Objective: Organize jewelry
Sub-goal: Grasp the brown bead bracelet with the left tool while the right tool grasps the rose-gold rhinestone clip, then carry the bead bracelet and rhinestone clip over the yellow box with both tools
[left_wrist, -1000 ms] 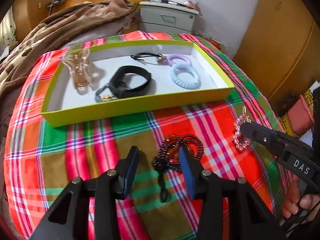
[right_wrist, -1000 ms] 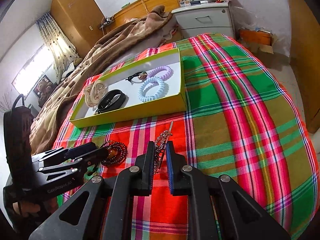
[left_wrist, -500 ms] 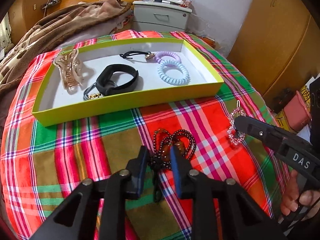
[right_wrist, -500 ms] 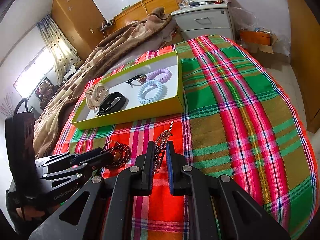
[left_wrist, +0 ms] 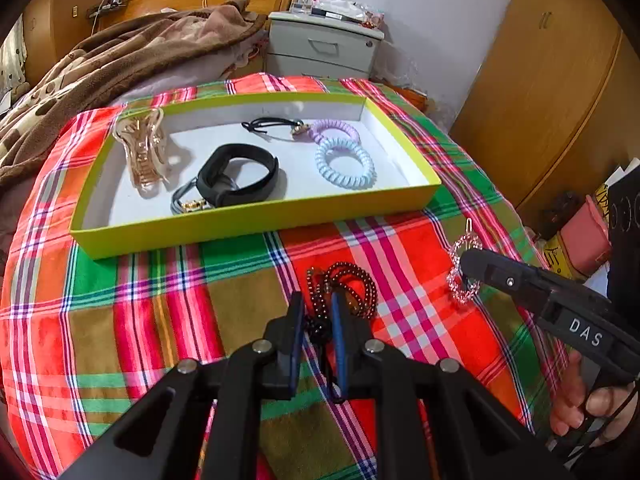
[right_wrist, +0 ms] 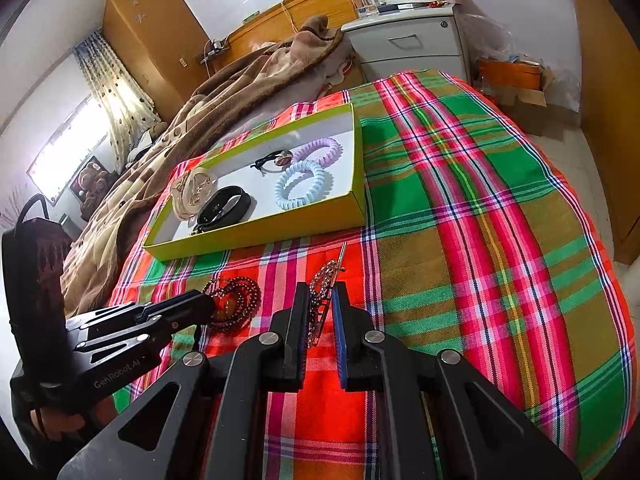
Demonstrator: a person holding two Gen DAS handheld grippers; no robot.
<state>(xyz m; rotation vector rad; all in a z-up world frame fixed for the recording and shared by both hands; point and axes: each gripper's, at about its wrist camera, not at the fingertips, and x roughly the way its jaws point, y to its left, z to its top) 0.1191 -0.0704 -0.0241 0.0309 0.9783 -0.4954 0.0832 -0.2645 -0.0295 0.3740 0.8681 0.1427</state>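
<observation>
The left gripper (left_wrist: 316, 320) has snapped its jaws in from wide apart and now pinches the knotted end of the dark beaded bracelet (left_wrist: 344, 288), whose loops spill ahead of the jaws on the plaid bedspread (left_wrist: 120, 312). The right gripper (right_wrist: 320, 312) sits clamped on the sparkly pink hair clip (right_wrist: 326, 280), its pin poking out beyond the jaws. Those beads look light, floppy and slippery, so the knot is the sensible hold; the clip looks stiff, thin and delicate.

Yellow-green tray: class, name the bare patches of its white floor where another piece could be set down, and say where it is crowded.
In the yellow-green tray, bare floor lies along the right wall beside the blue spiral hair tie, and along the front wall's right half. The left and middle are crowded: claw clip, black band, black hair tie, purple spiral hair tie.
</observation>
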